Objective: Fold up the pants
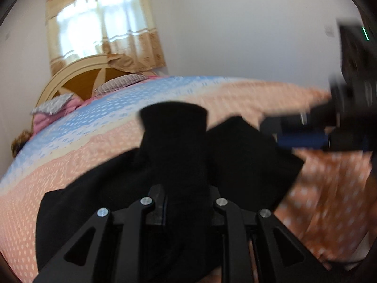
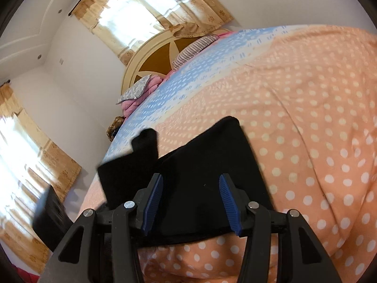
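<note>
The black pants [image 2: 207, 176] lie on the bed [image 2: 318, 118], whose cover is peach with white dots and has a blue band toward eleven o'clock. The left gripper [image 1: 186, 188] is clamped on a raised bunch of the cloth. The right gripper [image 2: 190, 200] stands parted above the pants, pads clear. The headboard [image 2: 153, 68], pillows [image 2: 195, 47] and curtained window [image 2: 146, 7] lie at twelve o'clock.

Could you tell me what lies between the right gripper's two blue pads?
Black pants fill the gap of the right gripper; the right wrist view shows them lying flat on the dotted bedspread.
</note>
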`<state>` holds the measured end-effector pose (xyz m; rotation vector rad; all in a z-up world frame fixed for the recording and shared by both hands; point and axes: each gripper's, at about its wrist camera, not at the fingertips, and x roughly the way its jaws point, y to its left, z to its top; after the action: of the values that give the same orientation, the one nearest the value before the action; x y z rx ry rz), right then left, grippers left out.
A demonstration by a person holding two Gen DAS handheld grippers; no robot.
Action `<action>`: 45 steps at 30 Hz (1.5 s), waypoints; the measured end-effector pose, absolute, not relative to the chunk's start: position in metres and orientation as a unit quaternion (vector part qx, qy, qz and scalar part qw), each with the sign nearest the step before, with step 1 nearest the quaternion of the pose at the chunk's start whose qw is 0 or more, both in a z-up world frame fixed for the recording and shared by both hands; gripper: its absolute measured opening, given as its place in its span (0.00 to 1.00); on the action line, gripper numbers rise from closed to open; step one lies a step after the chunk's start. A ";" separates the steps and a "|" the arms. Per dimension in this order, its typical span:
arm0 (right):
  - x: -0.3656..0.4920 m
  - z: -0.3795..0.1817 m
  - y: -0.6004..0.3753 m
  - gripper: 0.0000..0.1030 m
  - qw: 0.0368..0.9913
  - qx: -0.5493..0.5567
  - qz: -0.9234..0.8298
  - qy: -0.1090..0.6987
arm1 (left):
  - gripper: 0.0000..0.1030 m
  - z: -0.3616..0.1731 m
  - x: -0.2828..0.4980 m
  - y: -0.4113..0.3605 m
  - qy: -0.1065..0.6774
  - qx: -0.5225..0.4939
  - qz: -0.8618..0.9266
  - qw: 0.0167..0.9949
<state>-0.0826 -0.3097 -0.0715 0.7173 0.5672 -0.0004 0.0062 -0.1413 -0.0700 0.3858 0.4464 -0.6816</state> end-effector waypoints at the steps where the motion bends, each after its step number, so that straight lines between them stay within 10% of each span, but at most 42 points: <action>1: -0.083 -0.073 -0.311 0.51 0.895 0.352 0.003 0.274 | 0.27 -0.072 0.005 -0.140 0.218 0.198 -0.328 0.898; 4: -0.082 -0.071 -0.315 0.51 0.888 0.375 0.032 0.264 | 0.34 -0.062 -0.002 -0.129 0.217 0.204 -0.352 0.887; 9: -0.070 -0.060 -0.324 0.70 0.861 0.434 0.093 0.247 | 0.85 -0.042 -0.011 -0.104 0.222 0.188 -0.359 0.887; 30: -0.012 -0.080 -0.267 0.70 0.899 0.264 -0.009 0.349 | 0.87 -0.032 0.034 -0.021 0.281 0.053 -0.224 0.932; 35: -0.013 -0.080 -0.235 0.26 0.916 0.176 0.009 0.361 | 0.87 -0.033 0.041 -0.011 0.292 0.032 -0.213 0.932; 45: -0.046 -0.027 -0.231 0.19 0.955 0.082 0.022 0.285 | 0.87 -0.028 0.047 -0.006 0.294 0.006 -0.198 0.935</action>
<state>-0.0463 -0.2309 -0.0275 0.1673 0.5797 0.0452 0.0466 -0.0057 -0.0284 0.0114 0.6019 -0.4057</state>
